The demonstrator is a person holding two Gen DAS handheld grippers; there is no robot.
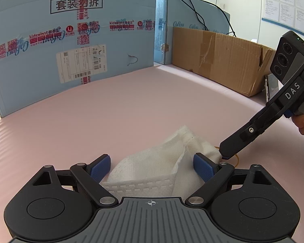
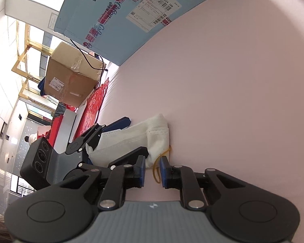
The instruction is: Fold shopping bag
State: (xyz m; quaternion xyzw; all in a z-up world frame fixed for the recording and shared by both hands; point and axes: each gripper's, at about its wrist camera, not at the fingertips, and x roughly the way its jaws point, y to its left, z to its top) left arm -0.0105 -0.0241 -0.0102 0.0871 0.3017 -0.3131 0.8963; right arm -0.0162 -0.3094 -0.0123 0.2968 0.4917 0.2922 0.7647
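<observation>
Blue ribbed pads (image 1: 100, 168) of our left tongs (image 1: 152, 169) stand spread wide, one on each side of the bag (image 1: 162, 156), which lies between them on the table (image 1: 131, 101). Whether either pad actually presses the cloth we cannot tell.

Our right tongs (image 2: 153, 170) are closed down to a narrow slit at the bag's near corner. A thin yellow band (image 2: 153, 170) loops through that slit, but we cannot tell if it is truly pinched. A hand (image 1: 303, 123) grips the handle behind.

We judge the folding itself nearly finished. The bag is already a compact, layered bundle, and the step in hand looks like fetching the band to bind it. Next we need a firm nip on the band, a lift clear of the table, and a stretch over the bundle while the left tongs keep the layers from springing apart.

The bag is white, soft non-woven cloth with a fine embossed grain and a stitched, dashed hem. Its folds are puffy, not crisp, so it may creep open. The band is slim, round and limp. The table is a smooth, matt pink sheet. Beyond stand a pale blue box (image 1: 50, 60) with red tape and labels and a torn brown box (image 1: 222, 60).
</observation>
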